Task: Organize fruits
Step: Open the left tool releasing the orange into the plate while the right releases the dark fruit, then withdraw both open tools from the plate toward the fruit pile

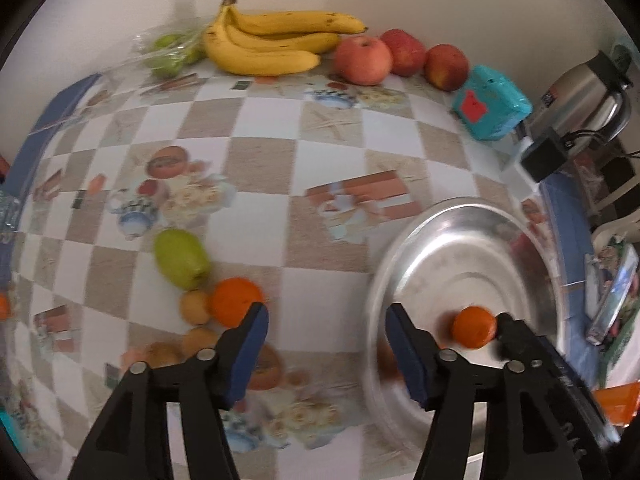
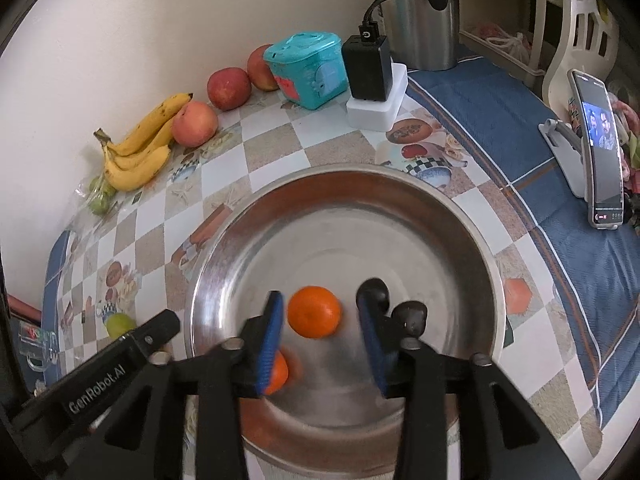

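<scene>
So the right tool (image 2: 320, 314) sat over the round steel tray (image 2: 460, 232) with its blue pads spread apart, a small orange mandarin (image 2: 314, 312) lying loose between them, untouched. A second one peeked out behind the left pad. The left tool (image 1: 326, 322) hung wide and empty at the tray's edge. On the checkered bench (image 1: 256, 168), a green pear (image 1: 182, 258) and another orange (image 1: 234, 302) sat close by. Bananas (image 1: 272, 40), red apples (image 1: 394, 58) and a teal box (image 1: 490, 102) lined the wall.
</scene>
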Available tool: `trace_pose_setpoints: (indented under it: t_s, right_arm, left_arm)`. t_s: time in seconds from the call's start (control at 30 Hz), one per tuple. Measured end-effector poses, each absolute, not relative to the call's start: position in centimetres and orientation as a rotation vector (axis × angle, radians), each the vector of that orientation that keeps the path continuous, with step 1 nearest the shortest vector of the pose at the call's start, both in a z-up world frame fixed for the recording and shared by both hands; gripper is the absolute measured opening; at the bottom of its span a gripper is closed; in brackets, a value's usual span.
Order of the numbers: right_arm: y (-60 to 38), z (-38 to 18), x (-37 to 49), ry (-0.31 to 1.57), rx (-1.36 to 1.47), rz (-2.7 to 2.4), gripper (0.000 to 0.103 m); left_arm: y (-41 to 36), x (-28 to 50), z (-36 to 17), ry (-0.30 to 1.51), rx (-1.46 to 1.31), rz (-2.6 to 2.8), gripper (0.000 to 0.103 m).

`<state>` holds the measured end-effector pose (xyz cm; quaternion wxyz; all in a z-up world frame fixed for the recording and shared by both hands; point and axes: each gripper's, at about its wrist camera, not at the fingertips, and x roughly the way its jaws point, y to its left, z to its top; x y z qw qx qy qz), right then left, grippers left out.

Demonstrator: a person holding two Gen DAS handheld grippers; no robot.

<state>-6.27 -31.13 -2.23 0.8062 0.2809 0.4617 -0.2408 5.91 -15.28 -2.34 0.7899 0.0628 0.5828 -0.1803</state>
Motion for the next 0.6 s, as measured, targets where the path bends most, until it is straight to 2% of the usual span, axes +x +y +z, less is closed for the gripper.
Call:
trace_pose_setpoints:
  t_s: [0.03,0.1,0.27,0.4,0.6]
  right_arm:
    - [-30.9,-2.2,-6.4,0.985,0.596,-0.514,0.051]
    - [-30.5,-2.2,-6.5,0.985,0.586,-0.515,0.064]
    - [-29.4,-2.3,-6.9,1.007,0.551,-0.510,0.068]
    - [-28.6,-2.3,-7.3,1.021,0.535,-0.506,0.075]
    - [-27.2,-2.7,-7.6,1.052,0.506,-0.492,0.077]
  left_arm:
    - [-14.8,5.8,-2.4,1.255,0.155,-0.361,0.074]
    - [-14.0,5.8,-2.5,1.251,0.188,-0.306,0.086]
    - [-11.7,5.6,-2.5,1.227,0.221,-0.243,0.102]
    - [-10.2,5.3,-2.4,1.211,0.243,-0.225,0.103]
    - [-7.8,4.8,-2.5,1.195,0.233,-0.216,0.103]
